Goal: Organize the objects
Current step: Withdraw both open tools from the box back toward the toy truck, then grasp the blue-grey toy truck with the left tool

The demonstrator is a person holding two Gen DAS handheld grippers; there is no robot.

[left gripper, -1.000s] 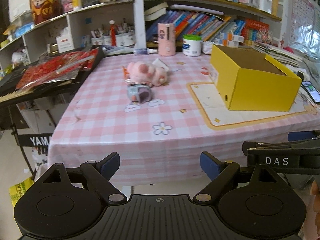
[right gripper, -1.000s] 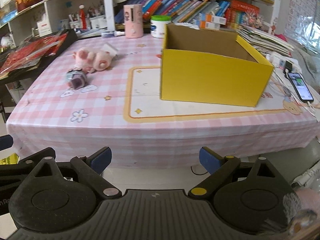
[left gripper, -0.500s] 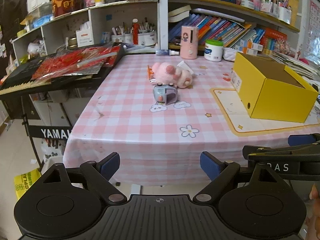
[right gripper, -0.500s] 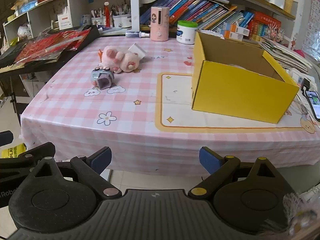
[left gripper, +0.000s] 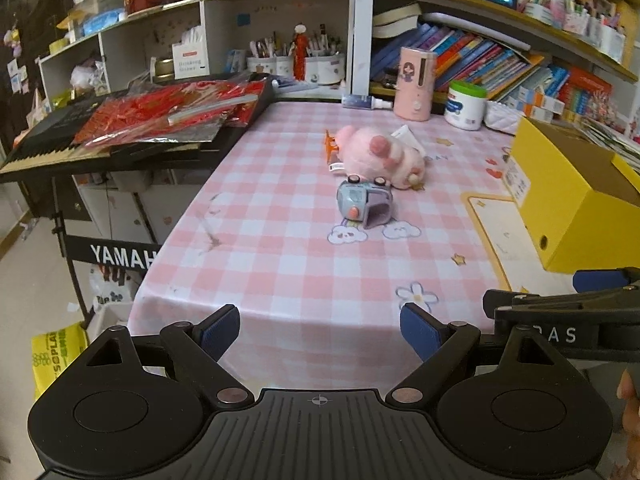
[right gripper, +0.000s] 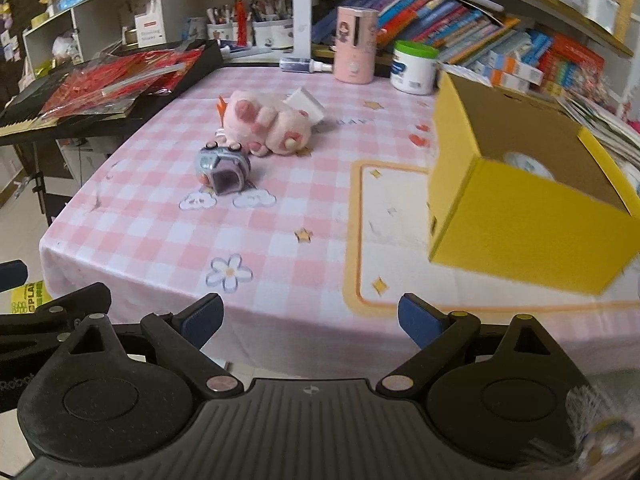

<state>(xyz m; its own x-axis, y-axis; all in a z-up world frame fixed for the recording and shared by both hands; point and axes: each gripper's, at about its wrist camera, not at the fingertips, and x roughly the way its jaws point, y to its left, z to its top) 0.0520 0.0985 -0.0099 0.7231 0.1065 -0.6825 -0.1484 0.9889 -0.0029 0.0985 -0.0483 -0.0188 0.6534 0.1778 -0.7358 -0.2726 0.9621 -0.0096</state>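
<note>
A pink plush toy lies on its side on the pink checked tablecloth. Just in front of it a small blue-grey toy car lies tipped over. An open yellow cardboard box stands at the right on a white mat. My left gripper hangs open before the table's front edge, well short of the toys. Beside it, my right gripper is open too, nothing between its fingers.
A keyboard piled with red foil packets juts out at the left of the table. A pink dispenser and a white jar stand at the back before shelves of books. A yellow bag lies on the floor.
Both grippers have swung toward the left and come closer to the table. The toys sit larger and nearer the middle of each view. Both jaws stay equally wide.
</note>
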